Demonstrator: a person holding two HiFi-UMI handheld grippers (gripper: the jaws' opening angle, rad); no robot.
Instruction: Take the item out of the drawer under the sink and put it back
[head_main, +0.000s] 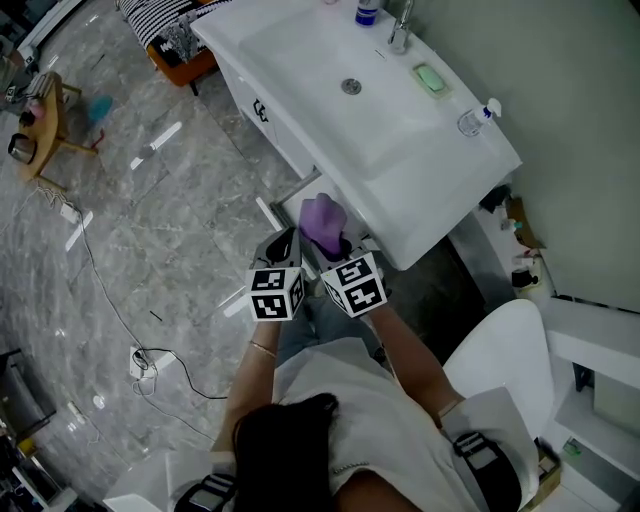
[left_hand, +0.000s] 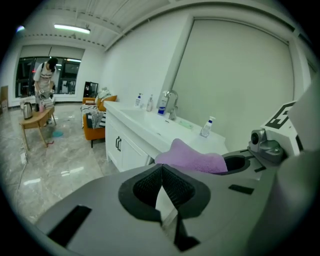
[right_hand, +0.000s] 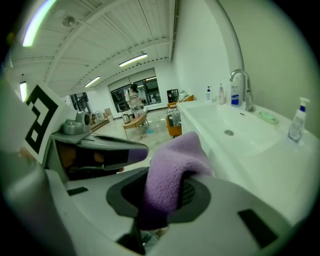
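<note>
A purple cloth (head_main: 322, 221) hangs in my right gripper (head_main: 341, 249), which is shut on it just in front of the white sink counter (head_main: 440, 200). In the right gripper view the cloth (right_hand: 172, 165) bulges up out of the jaws of that gripper (right_hand: 167, 192). My left gripper (head_main: 283, 250) sits close beside the right one, to its left. Its pads meet at the tips with nothing between them (left_hand: 161, 170), and the cloth (left_hand: 192, 159) shows just beyond. A pale drawer edge (head_main: 287, 195) peeks out under the counter; the drawer's inside is hidden.
On the counter stand a faucet (head_main: 401, 28), a green soap (head_main: 430, 78) and a spray bottle (head_main: 477, 119). White cabinet doors (head_main: 262, 110) lie left of the drawer. A white seat (head_main: 500, 350) is at my right, a cable (head_main: 150, 362) on the marble floor, a person (left_hand: 45, 75) far off.
</note>
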